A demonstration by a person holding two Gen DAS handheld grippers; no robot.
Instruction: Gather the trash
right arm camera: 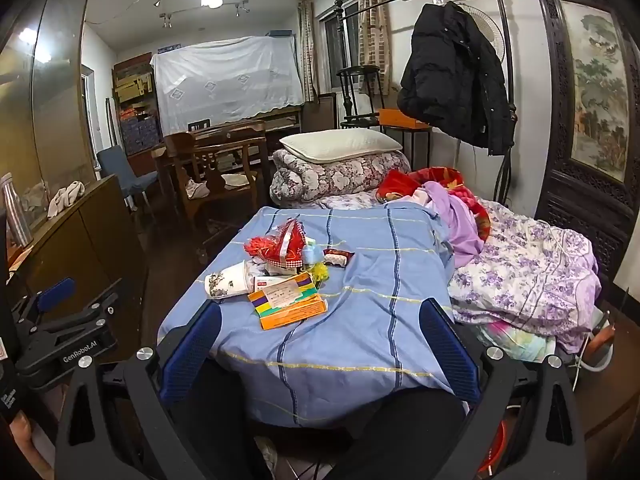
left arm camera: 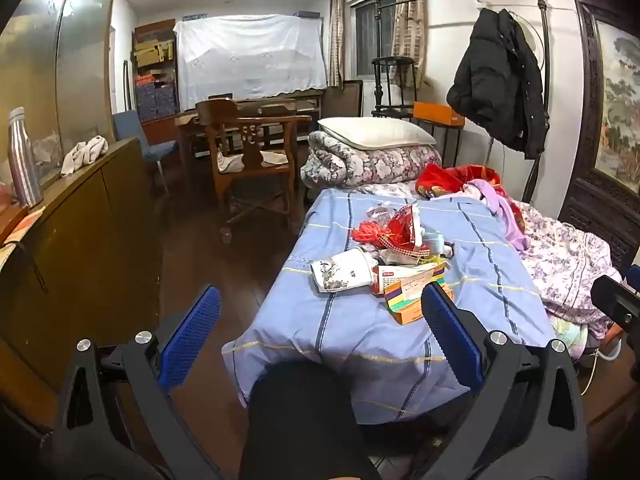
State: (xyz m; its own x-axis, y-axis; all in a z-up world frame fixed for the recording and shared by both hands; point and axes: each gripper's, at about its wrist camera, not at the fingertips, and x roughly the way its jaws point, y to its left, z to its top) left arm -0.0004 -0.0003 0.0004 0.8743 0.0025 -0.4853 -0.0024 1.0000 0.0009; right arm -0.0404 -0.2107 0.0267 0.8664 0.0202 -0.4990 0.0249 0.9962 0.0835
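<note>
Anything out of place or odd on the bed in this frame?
Yes: litter is heaped mid-bed on the blue sheet: a paper cup tipped on its side, flattened medicine boxes and a red wrapper.

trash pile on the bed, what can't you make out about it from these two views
- Box print: too small to read in either view.
- Small items behind the red bag: hidden by the bag and paper cup.
- Near corner of the orange box: left wrist view, covered by a fingertip.
- No trash bin identifiable in either view.
</note>
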